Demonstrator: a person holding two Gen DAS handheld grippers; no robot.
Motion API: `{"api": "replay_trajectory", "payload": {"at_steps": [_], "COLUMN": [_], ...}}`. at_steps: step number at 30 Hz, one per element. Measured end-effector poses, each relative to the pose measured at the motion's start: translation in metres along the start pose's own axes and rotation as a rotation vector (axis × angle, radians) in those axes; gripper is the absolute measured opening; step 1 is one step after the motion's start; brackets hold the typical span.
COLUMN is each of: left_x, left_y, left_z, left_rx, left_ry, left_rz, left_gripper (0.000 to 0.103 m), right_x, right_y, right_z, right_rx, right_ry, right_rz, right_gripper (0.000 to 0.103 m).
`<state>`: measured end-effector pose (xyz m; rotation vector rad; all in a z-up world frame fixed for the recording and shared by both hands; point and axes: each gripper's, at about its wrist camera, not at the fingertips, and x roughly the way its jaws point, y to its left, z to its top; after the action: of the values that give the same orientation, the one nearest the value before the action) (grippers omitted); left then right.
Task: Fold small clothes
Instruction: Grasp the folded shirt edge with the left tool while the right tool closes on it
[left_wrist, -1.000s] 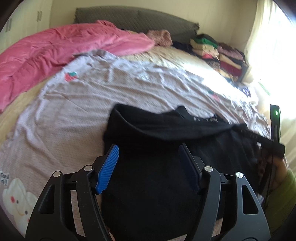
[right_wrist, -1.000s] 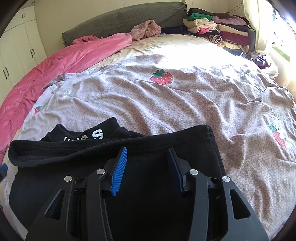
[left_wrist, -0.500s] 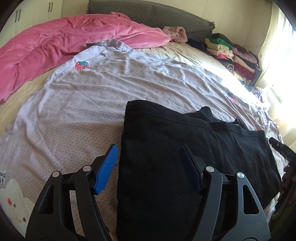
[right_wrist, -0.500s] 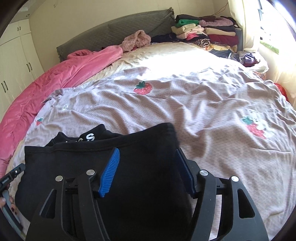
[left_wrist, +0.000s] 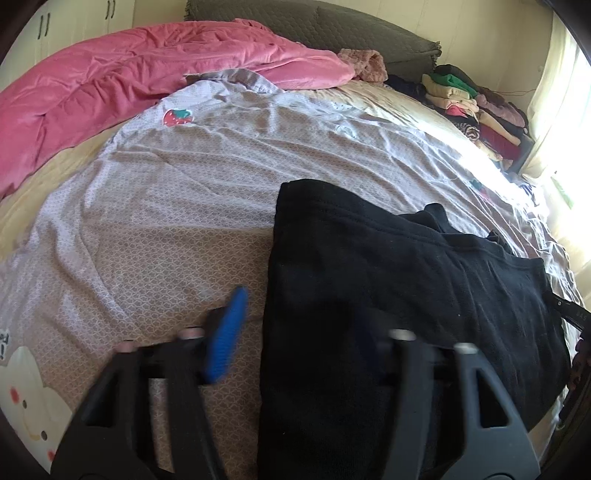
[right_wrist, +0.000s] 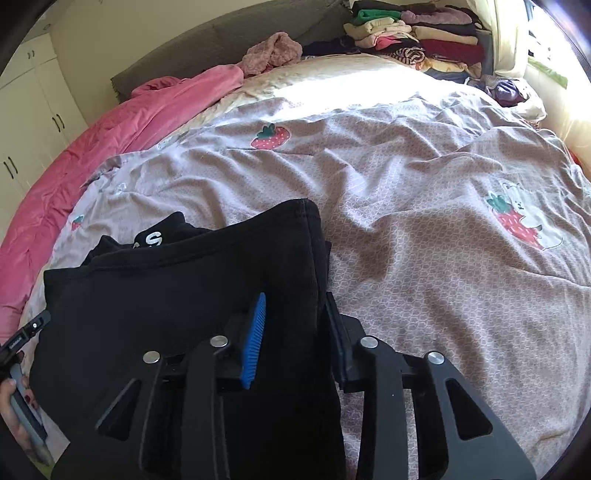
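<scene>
The black garment has been laid down folded since a second ago. Both the left gripper and right gripper are seen spread, pinching nothing, so this fold is judged done

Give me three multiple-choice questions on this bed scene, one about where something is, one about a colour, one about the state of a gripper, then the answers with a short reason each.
1. Where does the stack of folded clothes sit?
A. At the far end of the bed by the window
B. On the black garment
C. On the pink duvet

2. What colour is the garment being folded?
A. Pink
B. Black
C. Grey

3. How does the right gripper stand?
A. Open, astride the garment's right edge
B. Shut on the duvet
C. Shut on the stack of clothes

Answers:
1 A, the pile lies at the far end of the bed beside the bright curtain.
2 B, it is a dark black cloth on the lilac strawberry-print sheet.
3 A, a wide gap shows between its fingers, one over the cloth, one past its edge.
</scene>
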<state>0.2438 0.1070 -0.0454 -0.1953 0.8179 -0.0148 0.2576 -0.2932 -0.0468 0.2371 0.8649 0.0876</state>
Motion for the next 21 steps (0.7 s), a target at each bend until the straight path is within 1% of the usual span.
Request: {"api": "replay_trajectory", "payload": {"at_steps": [1,3,5,6,8,9,11,13,16,17,19,21], "left_x": [0.000,-0.002,-0.008,-0.015,-0.025,-0.027,-0.021,-0.006,0.009,0.008,0.006,0.006], "left_y": [-0.001,-0.004,-0.008,-0.012,-0.020,-0.024,-0.026,-0.022,-0.013,-0.012,-0.011,-0.009], "left_z": [0.000,0.001,0.002,0.004,0.006,0.007,0.008,0.007,0.003,0.002,0.002,0.000], "left_rx": [0.005,0.025,0.039,0.060,0.098,0.116,0.136,0.125,0.092,0.087,0.085,0.079], "left_ry": [-0.006,-0.025,-0.064,-0.104,-0.160,-0.170,-0.161,-0.099,-0.038,-0.034,-0.033,-0.027], "left_rz": [0.001,0.012,0.016,0.029,0.038,0.042,0.069,0.095,0.085,0.086,0.094,0.102], "left_gripper": [0.007,0.003,0.002,0.002,0.002,0.002,0.002,0.002,0.004,0.006,0.009,0.014], "right_x": [-0.002,-0.010,-0.017,-0.021,-0.028,-0.030,-0.026,-0.019,-0.015,-0.015,-0.017,-0.019], "right_y": [0.001,0.003,0.003,0.002,-0.002,-0.004,-0.006,-0.008,-0.005,-0.004,-0.002,-0.002], "right_z": [0.000,0.000,0.000,0.000,0.001,0.001,0.000,-0.003,-0.007,-0.007,-0.008,-0.008], "right_rx": [-0.001,-0.016,-0.024,-0.027,-0.022,-0.017,-0.012,-0.009,-0.022,-0.026,-0.028,-0.027], "right_ry": [-0.011,-0.048,-0.081,-0.098,-0.126,-0.134,-0.119,-0.092,-0.082,-0.082,-0.083,-0.087], "right_rz": [0.003,-0.003,-0.009,-0.020,-0.028,-0.032,-0.054,-0.072,-0.111,-0.118,-0.138,-0.150], "right_gripper": [0.018,0.011,0.008,0.006,0.006,0.006,0.006,0.008,0.010,0.011,0.017,0.021]}}
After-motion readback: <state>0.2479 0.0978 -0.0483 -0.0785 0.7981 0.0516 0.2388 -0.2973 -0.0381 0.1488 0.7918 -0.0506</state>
